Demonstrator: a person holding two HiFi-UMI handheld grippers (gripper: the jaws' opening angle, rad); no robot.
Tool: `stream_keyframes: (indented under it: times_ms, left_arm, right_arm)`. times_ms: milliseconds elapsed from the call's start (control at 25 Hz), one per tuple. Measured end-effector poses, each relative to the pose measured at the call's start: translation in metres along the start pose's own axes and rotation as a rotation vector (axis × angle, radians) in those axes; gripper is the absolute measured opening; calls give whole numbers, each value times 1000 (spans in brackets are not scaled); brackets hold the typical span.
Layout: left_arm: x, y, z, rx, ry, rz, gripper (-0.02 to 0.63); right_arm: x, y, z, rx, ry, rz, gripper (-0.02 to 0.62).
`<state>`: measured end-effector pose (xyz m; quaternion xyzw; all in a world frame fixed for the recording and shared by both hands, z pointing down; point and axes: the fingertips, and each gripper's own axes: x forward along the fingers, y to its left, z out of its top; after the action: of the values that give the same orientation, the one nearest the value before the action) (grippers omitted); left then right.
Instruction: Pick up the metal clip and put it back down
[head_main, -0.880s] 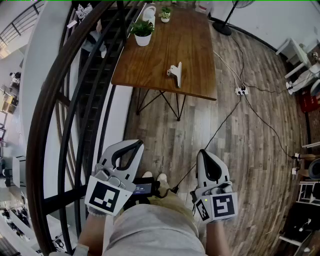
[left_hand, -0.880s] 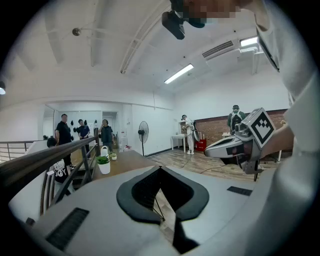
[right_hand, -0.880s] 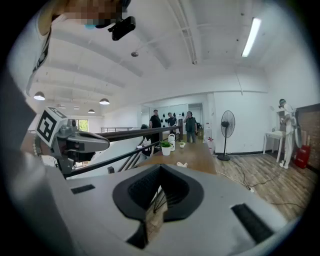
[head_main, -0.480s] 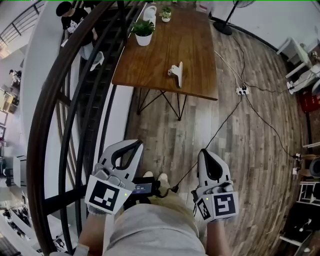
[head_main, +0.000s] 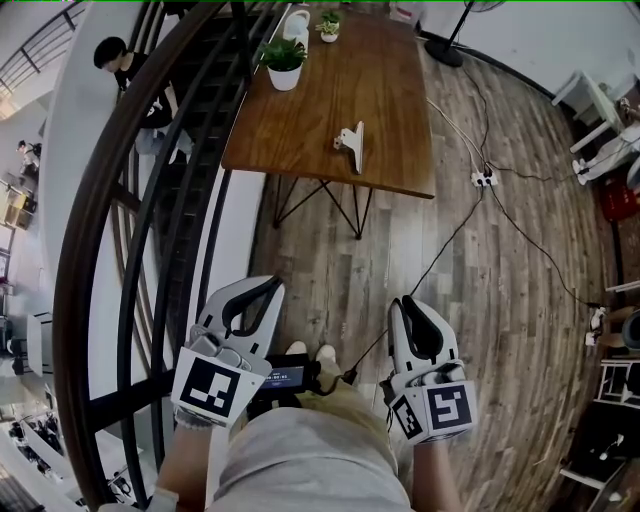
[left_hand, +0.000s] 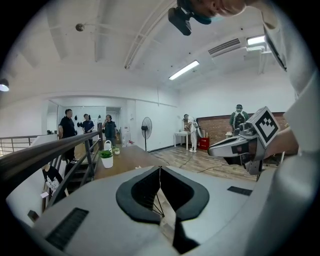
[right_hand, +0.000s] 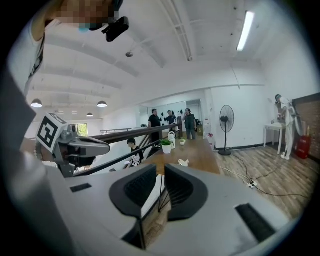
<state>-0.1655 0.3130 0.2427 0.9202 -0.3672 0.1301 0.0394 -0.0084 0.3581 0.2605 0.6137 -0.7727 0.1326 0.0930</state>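
Note:
The metal clip lies on the near part of the brown wooden table, far ahead of both grippers. In the right gripper view the clip is a small pale shape on the table beyond the jaws. My left gripper hangs low by the person's knees over the floor, its jaws meeting with nothing in them. My right gripper hovers beside it at the same height. Its jaws stand a little apart, and only floor and table legs show through the gap.
A potted plant, a smaller plant and a white watering can stand at the table's far end. A dark stair railing runs along the left, with a person on the stairs. Cables and a power strip lie on the floor at right.
The person on the stairs has moved down and to the left. Both grippers and the clip stay where they were.

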Motion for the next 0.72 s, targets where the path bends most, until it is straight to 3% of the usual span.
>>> stream_keyframes:
  times_ms: [120,320,720]
  left_arm:
    - [1,2,-1,-20,4,19,16]
    - [3,2,-2,-47,6,32,102]
    - [13,-8,2,-44,8,103,103]
  right_arm:
    - [1,0,-2,5,6,9,92]
    - [3,0,-4,12,15,28,132]
    - [4,-21,-5,23,3,67,132]
